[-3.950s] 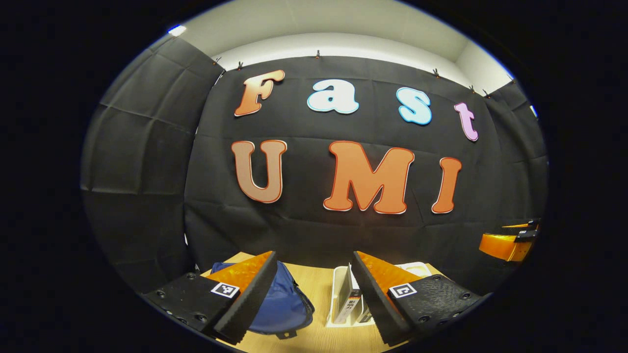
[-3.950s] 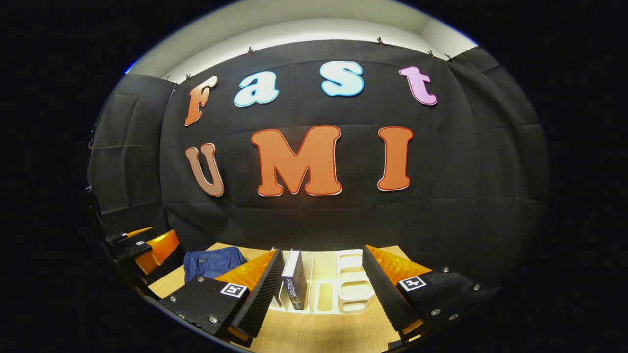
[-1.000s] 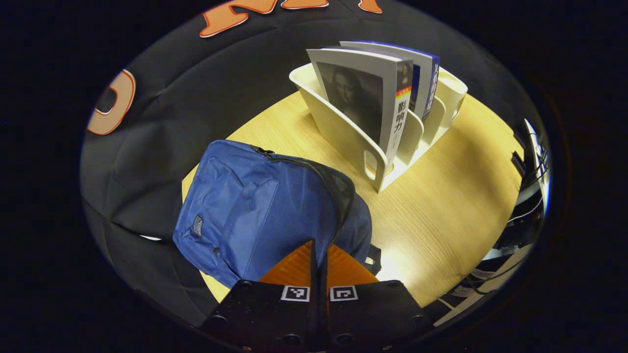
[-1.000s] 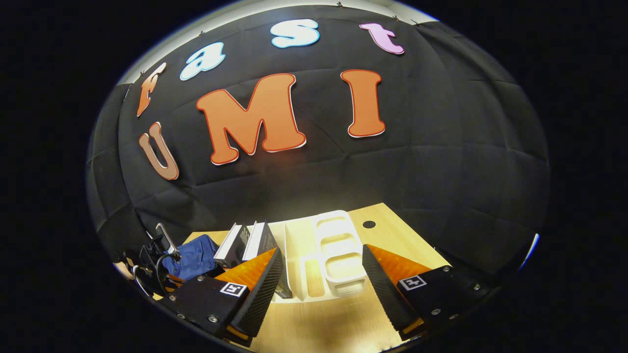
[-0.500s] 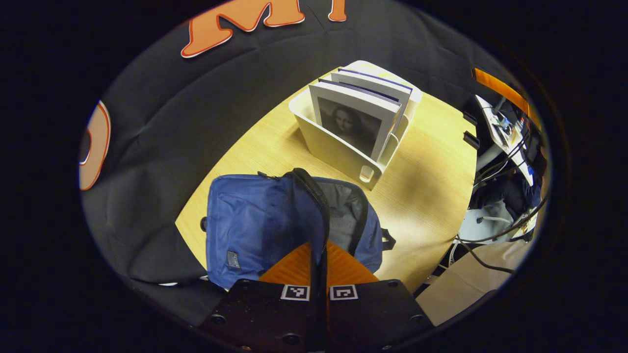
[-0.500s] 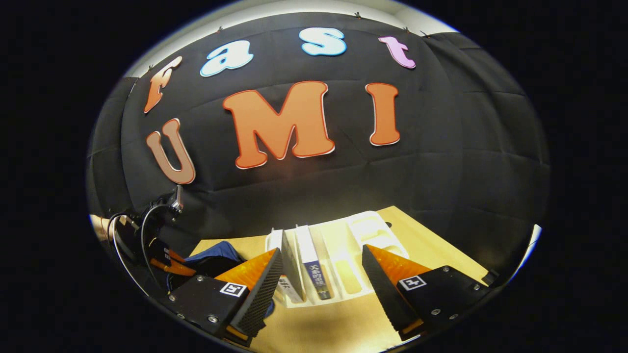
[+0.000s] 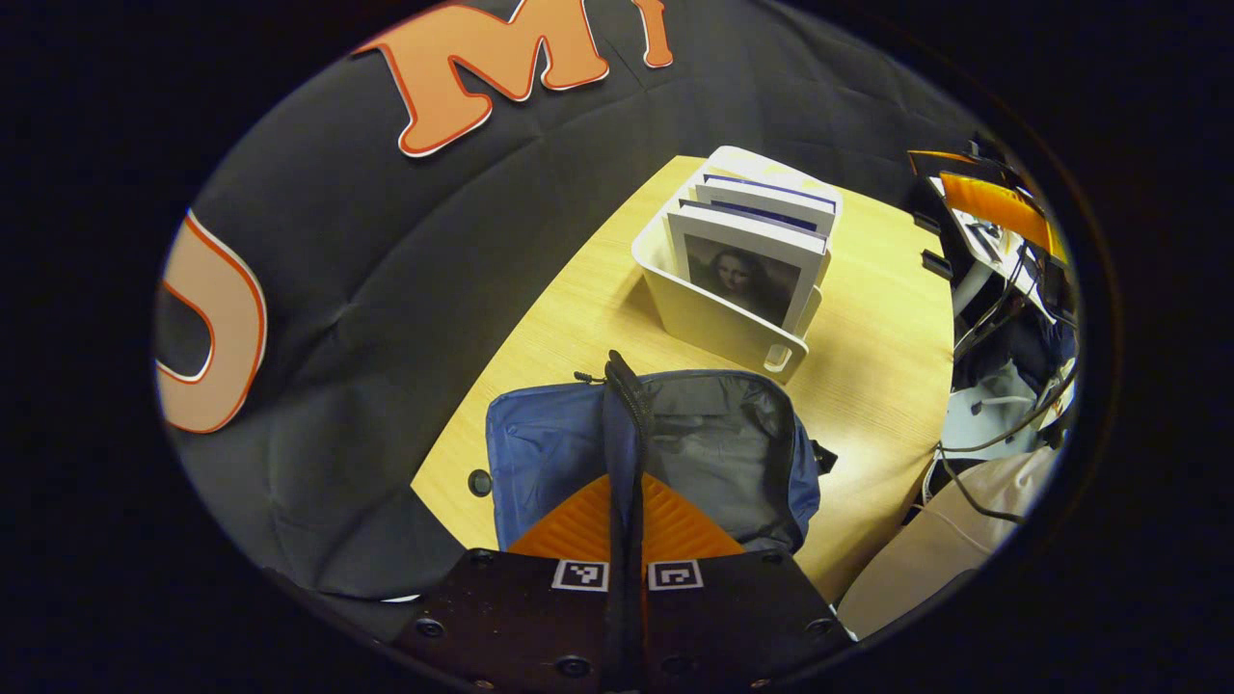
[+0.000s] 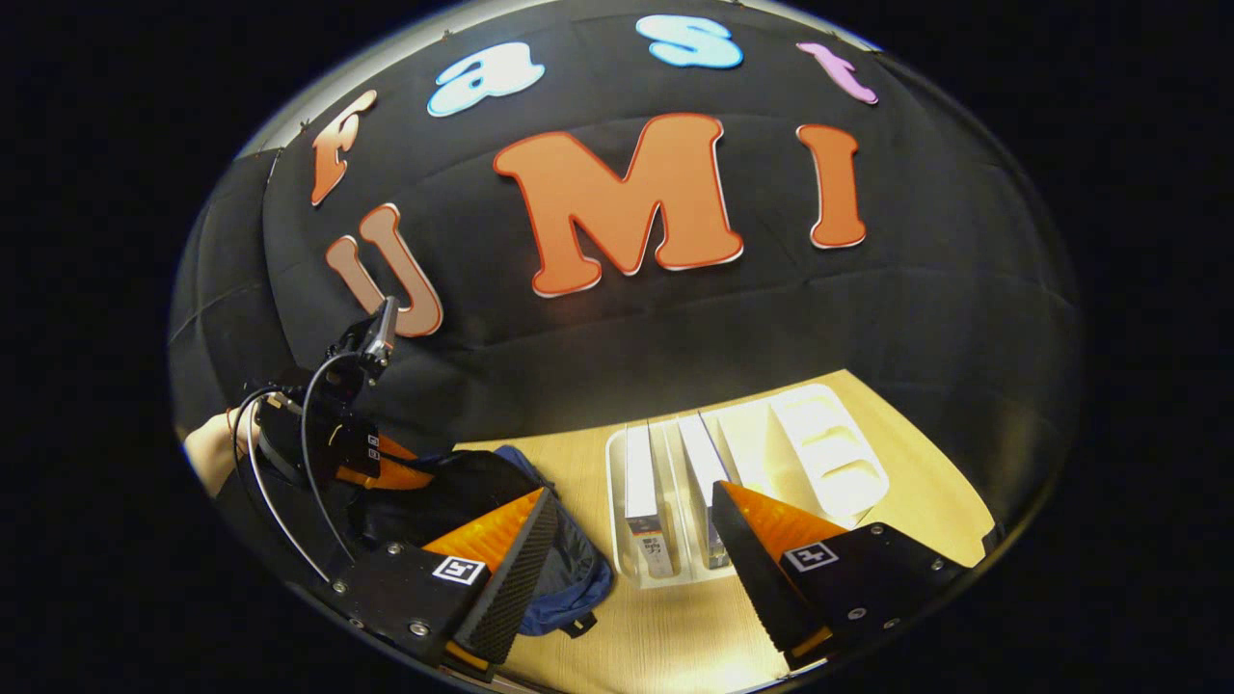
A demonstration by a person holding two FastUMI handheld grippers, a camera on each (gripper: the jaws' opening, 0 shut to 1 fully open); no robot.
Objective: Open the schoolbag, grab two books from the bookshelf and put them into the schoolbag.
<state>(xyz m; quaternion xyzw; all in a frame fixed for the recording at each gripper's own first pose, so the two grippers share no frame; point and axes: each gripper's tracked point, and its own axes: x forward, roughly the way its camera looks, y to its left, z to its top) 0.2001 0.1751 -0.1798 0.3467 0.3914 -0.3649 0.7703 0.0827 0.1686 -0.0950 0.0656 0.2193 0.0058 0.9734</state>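
The blue schoolbag (image 7: pixel 540 453) lies on the wooden table with its mouth open and its grey lining (image 7: pixel 718 439) showing. My left gripper (image 7: pixel 627 482) is shut on the bag's black zipper edge (image 7: pixel 625 405) and holds the flap up. Behind the bag, a white bookshelf (image 7: pixel 718 333) holds two upright books (image 7: pixel 747 270). In the right gripper view, my right gripper (image 8: pixel 631 564) stands open above the table, just in front of the two books (image 8: pixel 641 492) in the bookshelf (image 8: pixel 829 453). To its left are the schoolbag (image 8: pixel 574 573) and the left gripper (image 8: pixel 381 467), held by a hand (image 8: pixel 207 448).
The table's near edge (image 7: pixel 868 540) runs to the right of the bag, with cables and gear beyond it. The right-hand slots of the bookshelf hold nothing. A small round hole (image 7: pixel 479 482) sits in the table left of the bag. Black cloth walls the table's far side.
My left gripper has pulled the zipper edge farther, and the bag's mouth gapes wider with more grey lining in sight. My right gripper has tilted down and come closer to the books.
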